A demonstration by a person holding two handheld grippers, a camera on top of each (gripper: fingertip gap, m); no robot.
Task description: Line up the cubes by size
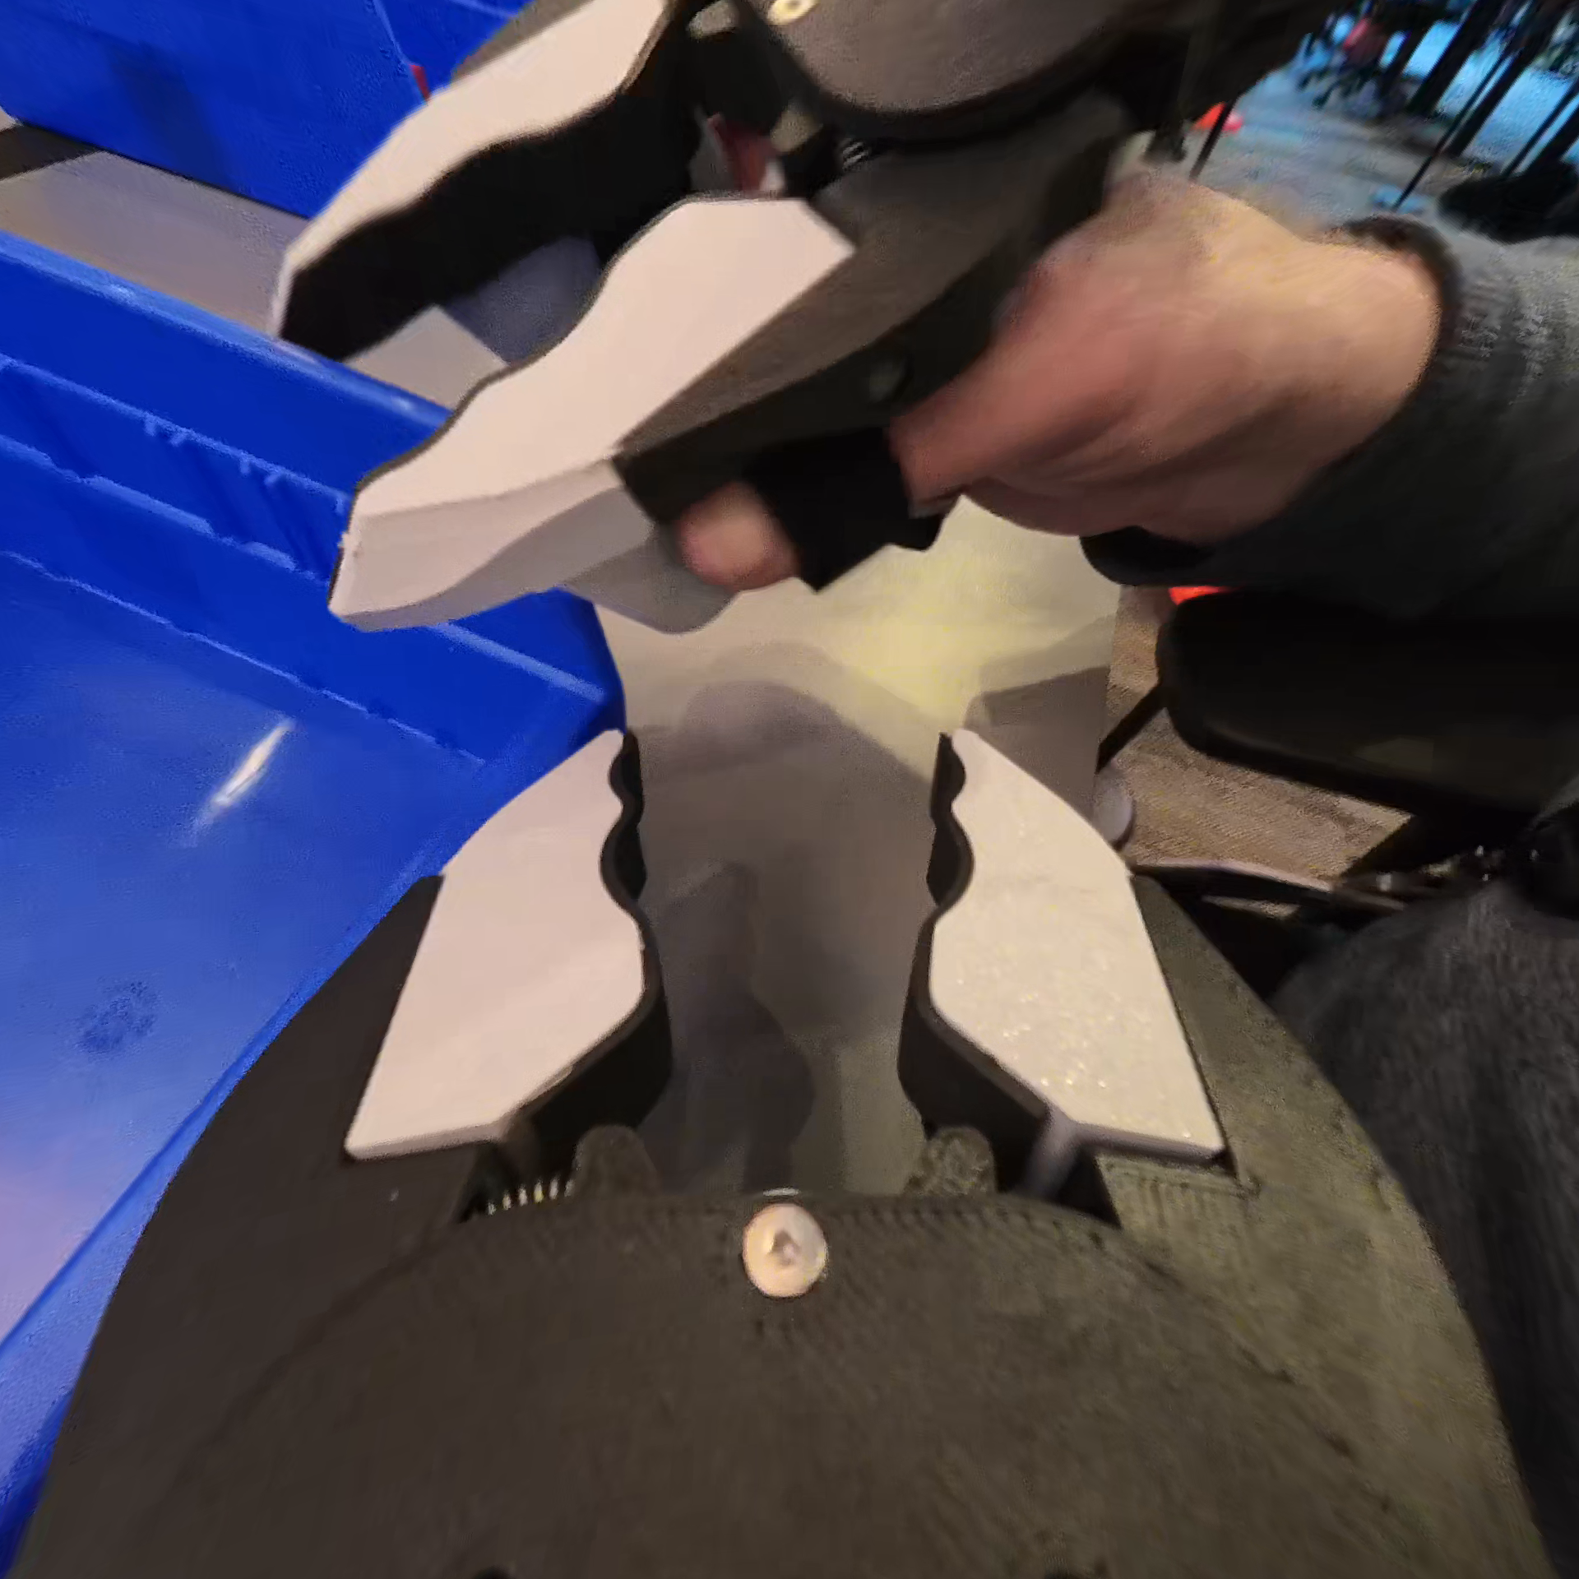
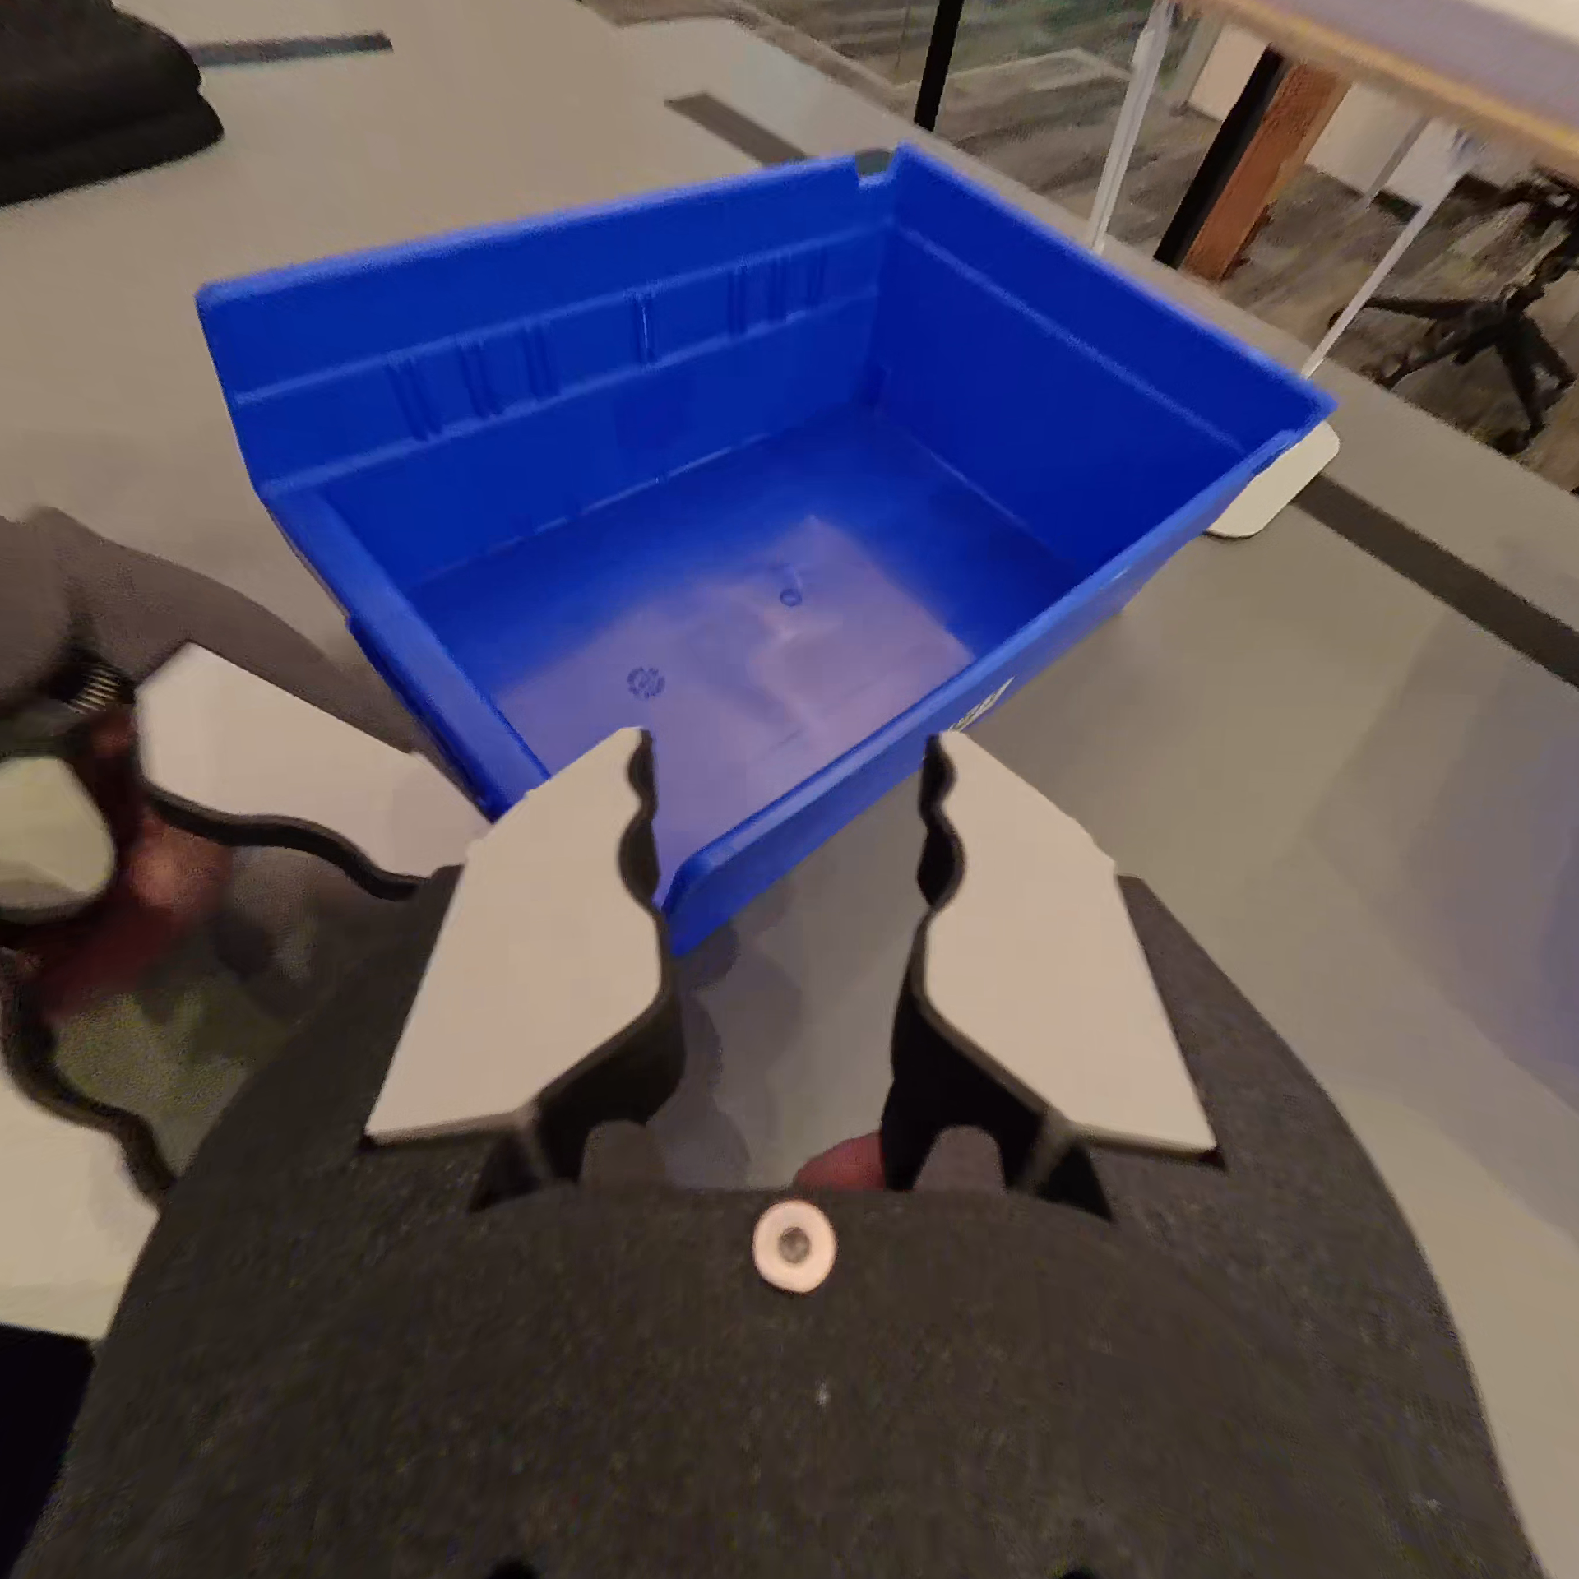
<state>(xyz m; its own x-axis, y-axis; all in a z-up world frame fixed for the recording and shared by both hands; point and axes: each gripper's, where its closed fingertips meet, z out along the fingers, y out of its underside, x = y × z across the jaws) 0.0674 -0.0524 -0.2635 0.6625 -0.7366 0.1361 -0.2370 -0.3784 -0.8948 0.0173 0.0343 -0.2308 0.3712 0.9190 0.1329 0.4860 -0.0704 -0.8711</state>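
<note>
The bin (image 2: 1068, 410) looks like glossy blue plastic, its floor catching pale sheen. Beside the bin, the table (image 2: 1282, 812) is smooth, matt grey. Each gripper (image 2: 786, 752) body is rough, grainy black plastic with matt grey fingers (image 2: 530, 940) and a shiny metal screw (image 2: 795, 1246). The sleeve (image 1: 1504, 410) is dark knit cloth.

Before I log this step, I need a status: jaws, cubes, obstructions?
Left gripper open, nothing held. Right gripper open, nothing held, above blue bin corner. No cubes in either view; bin interior bare. Grippers close together beside bin.
</note>
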